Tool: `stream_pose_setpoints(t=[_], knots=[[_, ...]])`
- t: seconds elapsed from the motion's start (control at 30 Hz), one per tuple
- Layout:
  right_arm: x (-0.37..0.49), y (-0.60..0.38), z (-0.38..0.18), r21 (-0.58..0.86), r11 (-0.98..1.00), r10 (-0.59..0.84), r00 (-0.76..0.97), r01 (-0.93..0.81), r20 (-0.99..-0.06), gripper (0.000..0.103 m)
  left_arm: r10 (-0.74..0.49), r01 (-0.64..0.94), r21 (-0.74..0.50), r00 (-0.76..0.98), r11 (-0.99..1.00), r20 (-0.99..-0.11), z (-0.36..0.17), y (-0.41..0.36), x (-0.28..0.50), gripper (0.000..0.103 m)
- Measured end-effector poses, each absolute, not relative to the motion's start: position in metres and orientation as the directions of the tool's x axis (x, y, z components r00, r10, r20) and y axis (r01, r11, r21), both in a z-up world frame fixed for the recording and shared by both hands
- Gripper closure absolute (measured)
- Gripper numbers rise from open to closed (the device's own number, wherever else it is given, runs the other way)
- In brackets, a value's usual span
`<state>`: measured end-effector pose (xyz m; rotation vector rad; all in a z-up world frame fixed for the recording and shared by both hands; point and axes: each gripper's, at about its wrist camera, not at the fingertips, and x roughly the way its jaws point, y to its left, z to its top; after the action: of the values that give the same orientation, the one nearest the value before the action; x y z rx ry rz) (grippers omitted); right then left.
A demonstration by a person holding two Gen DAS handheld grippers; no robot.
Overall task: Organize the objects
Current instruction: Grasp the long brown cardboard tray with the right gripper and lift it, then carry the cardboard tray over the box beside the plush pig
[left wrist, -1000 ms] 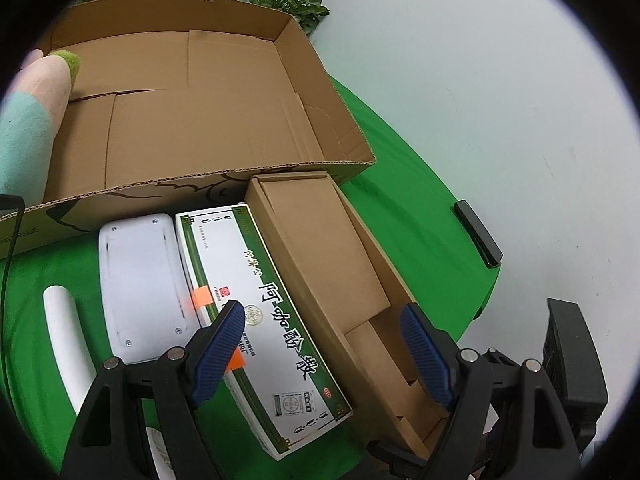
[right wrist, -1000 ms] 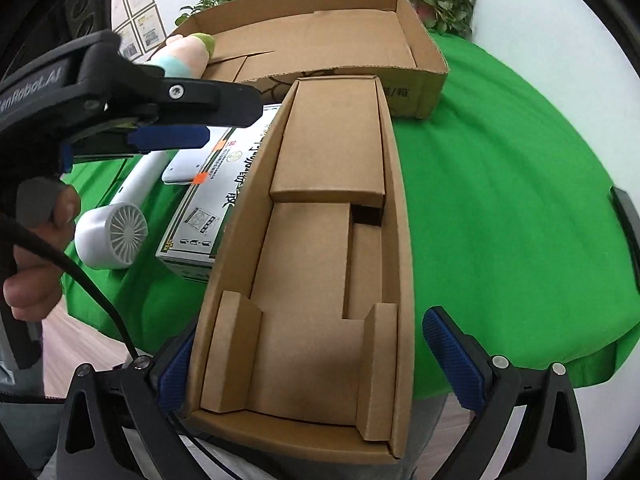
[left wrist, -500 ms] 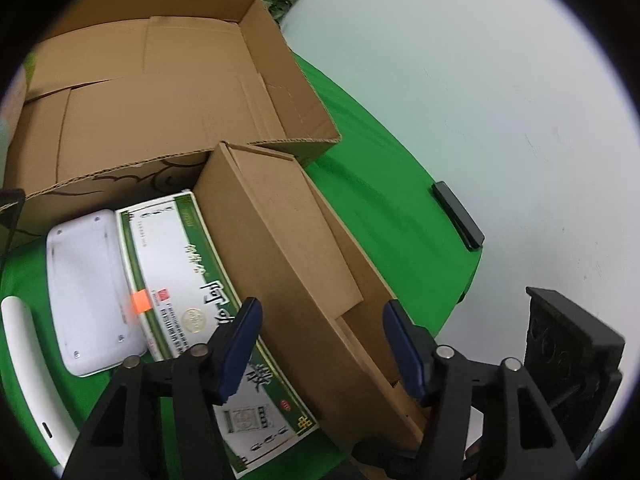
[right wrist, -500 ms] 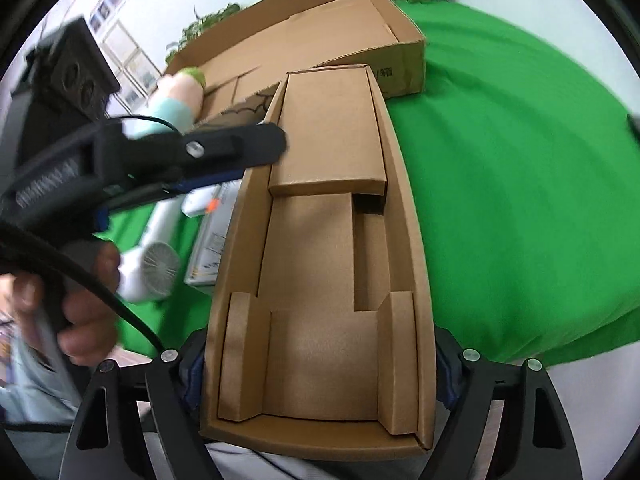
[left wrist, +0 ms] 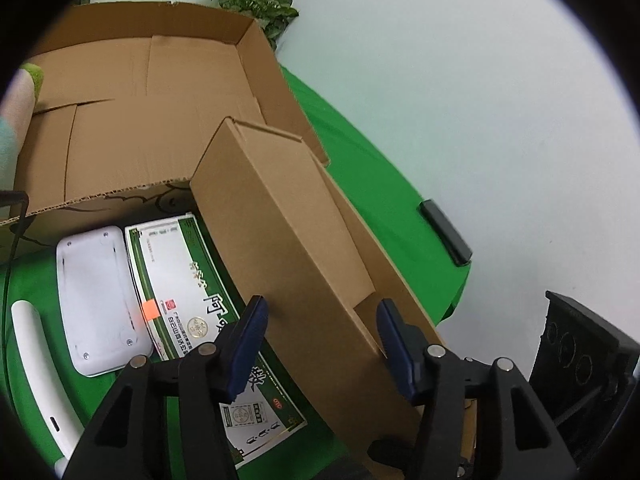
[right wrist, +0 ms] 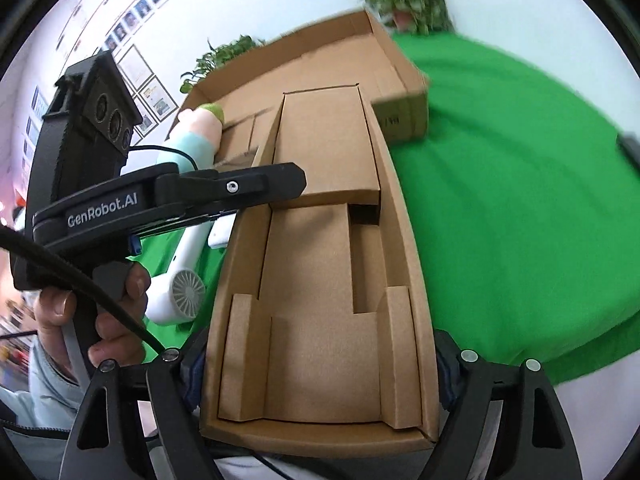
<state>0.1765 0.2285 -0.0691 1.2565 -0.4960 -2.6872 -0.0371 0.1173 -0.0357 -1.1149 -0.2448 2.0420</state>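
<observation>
My right gripper is shut on the near end of a long narrow cardboard box with cardboard inserts and holds it tilted up off the green table. In the left wrist view that box rises on its side, and my left gripper stands open around its left wall. A large open cardboard tray lies behind it, with a plush toy at its left edge. A green-and-white medicine box, a white flat device and a white hand fan lie to the left.
The green cloth covers the table to the right of the long box. A black flat object lies at the table's right edge. Potted plants stand behind the big tray, by the white wall.
My right gripper closed on the long box and lifted its near end, tipping it up. My left gripper moved right, from over the medicine box to straddling the long box's left wall.
</observation>
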Motion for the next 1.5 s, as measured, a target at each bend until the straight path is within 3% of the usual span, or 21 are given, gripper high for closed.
stream_pose_setpoints(t=[0.3,0.43,0.63,0.83,1.27,1.5], knots=[[0.166,0.196,-0.027,0.196,-0.98,-0.152,-0.75,0.031,-0.643,0.023,0.698,-0.55,-0.443,-0.448,-0.707,-0.559,0.009,0.081,-0.031,0.054],[0.153,0.174,-0.019,0.145,-0.988,-0.125,-0.773,0.042,-0.622,0.024,0.644,-0.512,-0.41,-0.462,-0.755,-0.61,0.008,0.077,-0.04,0.054],[0.127,0.129,-0.021,-0.045,-0.998,-0.011,-0.799,0.047,-0.601,0.024,0.591,-0.459,-0.382,-0.519,-0.802,-0.617,0.007,0.058,-0.043,0.07],[0.106,0.097,-0.015,-0.134,-0.99,0.034,-0.841,0.046,-0.54,0.023,0.547,-0.436,-0.335,-0.599,-0.835,-0.585,0.035,0.03,-0.029,0.075],[0.016,0.06,0.044,-0.053,-0.995,-0.061,-0.918,0.089,-0.393,0.024,0.437,-0.429,-0.146,-0.729,-0.891,-0.527,0.144,0.016,-0.079,0.076],[-0.048,0.049,0.06,0.001,-0.993,-0.112,-0.909,0.122,-0.401,0.024,0.386,-0.4,-0.102,-0.737,-0.911,-0.555,0.162,0.007,-0.136,0.076]])
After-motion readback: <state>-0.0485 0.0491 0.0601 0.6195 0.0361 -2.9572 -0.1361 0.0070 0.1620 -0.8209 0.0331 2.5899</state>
